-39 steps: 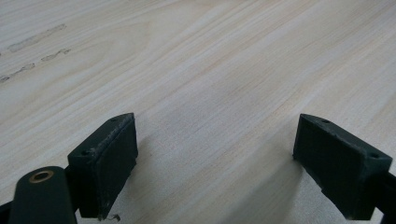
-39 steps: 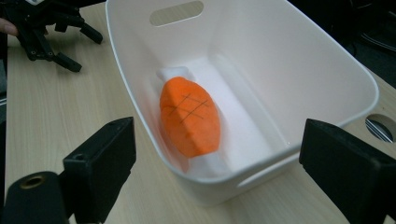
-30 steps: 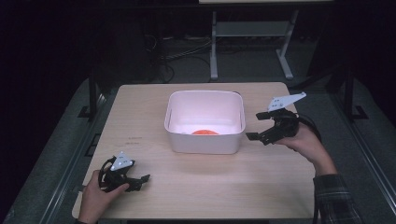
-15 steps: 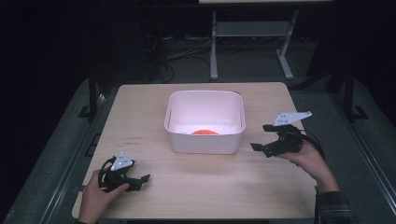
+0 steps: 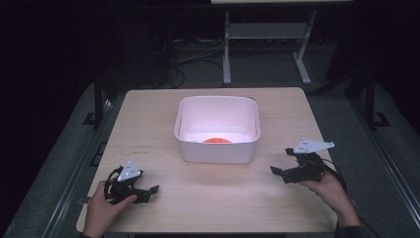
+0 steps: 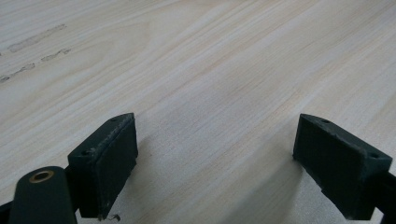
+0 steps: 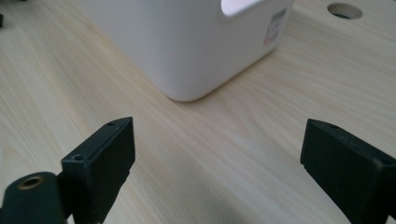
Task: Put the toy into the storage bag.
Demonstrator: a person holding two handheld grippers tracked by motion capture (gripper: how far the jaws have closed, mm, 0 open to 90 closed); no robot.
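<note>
A white plastic bin [image 5: 218,148] stands at the middle of the wooden table [image 5: 163,129], with an orange object [image 5: 215,140] lying on its floor. My left gripper [image 5: 151,191] rests low at the table's front left, open, jaws wide apart over bare wood [image 6: 215,116]. My right gripper [image 5: 277,172] is at the front right of the bin, open and empty, pointing left. In the right gripper view the bin's corner [image 7: 187,51] rises just beyond the jaws.
A round hole [image 7: 344,10] is cut in the tabletop past the bin. Faint marks [image 6: 37,42] smudge the wood ahead of the left gripper. A metal stand [image 5: 262,44] and cables lie on the dark floor behind the table.
My right gripper has moved down and toward the table's front, away from the bin's rim. The left gripper has stayed in place.
</note>
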